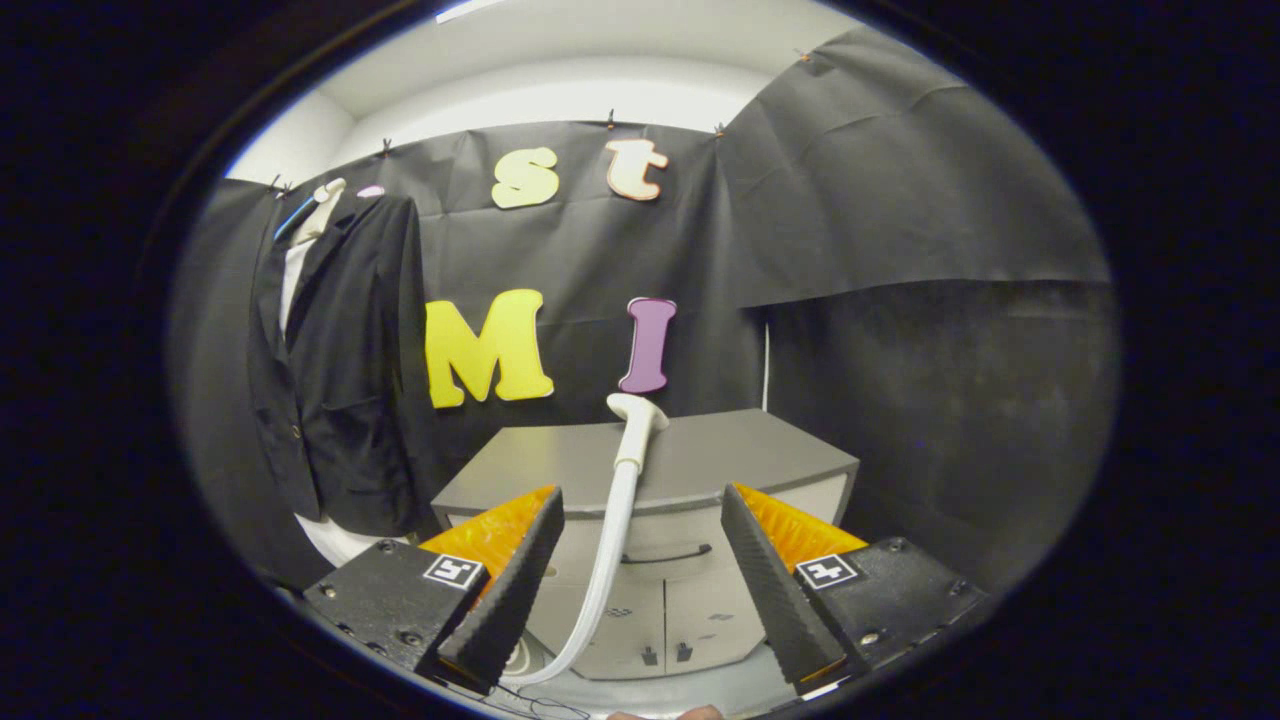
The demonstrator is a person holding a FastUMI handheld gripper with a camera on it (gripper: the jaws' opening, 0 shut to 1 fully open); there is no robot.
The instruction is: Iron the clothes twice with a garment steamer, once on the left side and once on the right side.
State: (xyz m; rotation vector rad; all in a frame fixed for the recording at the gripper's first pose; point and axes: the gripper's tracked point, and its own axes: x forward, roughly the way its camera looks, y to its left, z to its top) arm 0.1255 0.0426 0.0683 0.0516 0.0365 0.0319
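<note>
Black cloth lines the booth on every side, pinned up along its top edge beneath a pale ceiling, with one sheet overlapping another toward the right.

On the left, a dark jacket point(340, 380) hangs against the cloth on a hanger, its front facing out and its lapels open over a strip of white lining or shirt near the collar. A small button shows low on its front. Below the jacket's hem a pale rounded shape point(345, 540) is partly seen; what it is cannot be told.

To the right of the jacket, roughly centred ahead of the claw, stands a grey cabinet point(700, 455) with a flat top, a drawer with a dark curved handle, and two doors beneath it. The cabinet sits against the back wall, apart from the jacket.

In front of the cabinet, the garment steamer head point(636, 412) stands upright, its flared pale nozzle at the top just above the cabinet's top edge. Its white hose point(605, 560) runs down from the handle, curves left and passes near the inner edge of the left finger.

The claw point(645, 585) is spread wide, its two fingers well apart with the hose and cabinet front seen between them. The fingers pinch nothing; the steamer head lies beyond them, and the jacket is off to their left.
</note>
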